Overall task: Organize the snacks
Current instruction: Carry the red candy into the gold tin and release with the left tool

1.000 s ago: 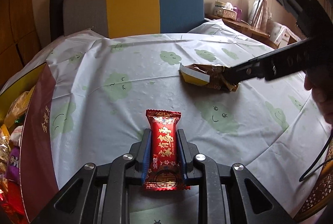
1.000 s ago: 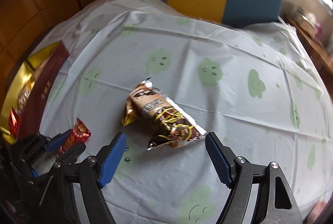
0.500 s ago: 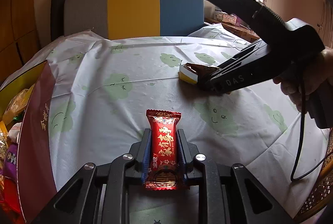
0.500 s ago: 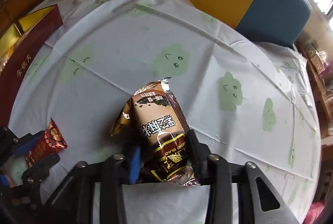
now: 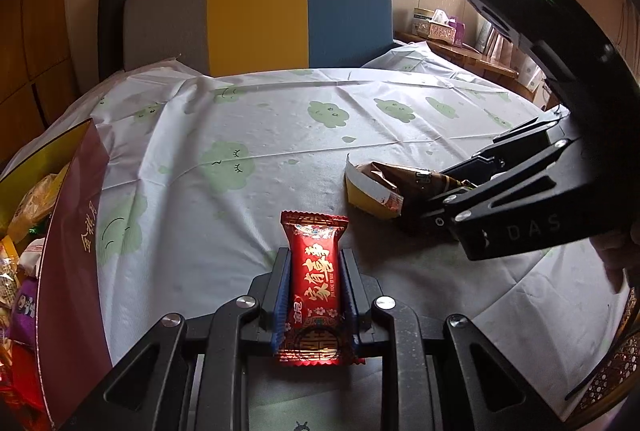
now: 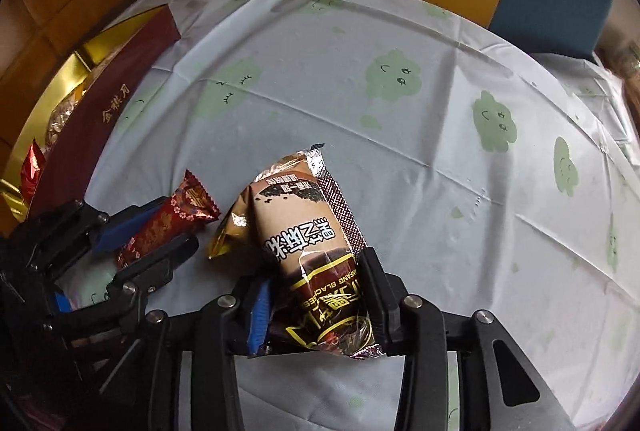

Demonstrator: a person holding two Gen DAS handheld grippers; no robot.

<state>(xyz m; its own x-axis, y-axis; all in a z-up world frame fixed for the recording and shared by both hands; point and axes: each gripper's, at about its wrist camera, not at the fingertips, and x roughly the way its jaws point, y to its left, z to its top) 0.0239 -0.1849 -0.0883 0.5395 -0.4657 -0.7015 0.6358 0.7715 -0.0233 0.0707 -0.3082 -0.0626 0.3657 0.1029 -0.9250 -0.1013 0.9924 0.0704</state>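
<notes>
Pick-up step: left gripper (image 5: 314, 287) clamps the red candy (image 5: 314, 283); right gripper (image 6: 316, 295), jaws just eased slightly, grasps the brown snack bar (image 6: 308, 231) low over the cloud-print tablecloth (image 6: 400, 135). Next, probably carrying both to the maroon snack box (image 5: 72, 263) at left. A tricolour headboard (image 5: 256, 19) and a window stand behind.

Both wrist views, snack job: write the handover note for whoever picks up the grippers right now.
Left gripper: shut on the red candy bar, held over the tablecloth.
Right gripper: its jaws have just been closing and then eased slightly; they sit against the brown snack pack, whose far end lies near the cloth.
Dark red box: at the table's left edge, already holding assorted wrapped snacks.
Done: both loose snacks gripped.
Left: probably carry each across and drop it into the box; no other loose snacks show.
</notes>
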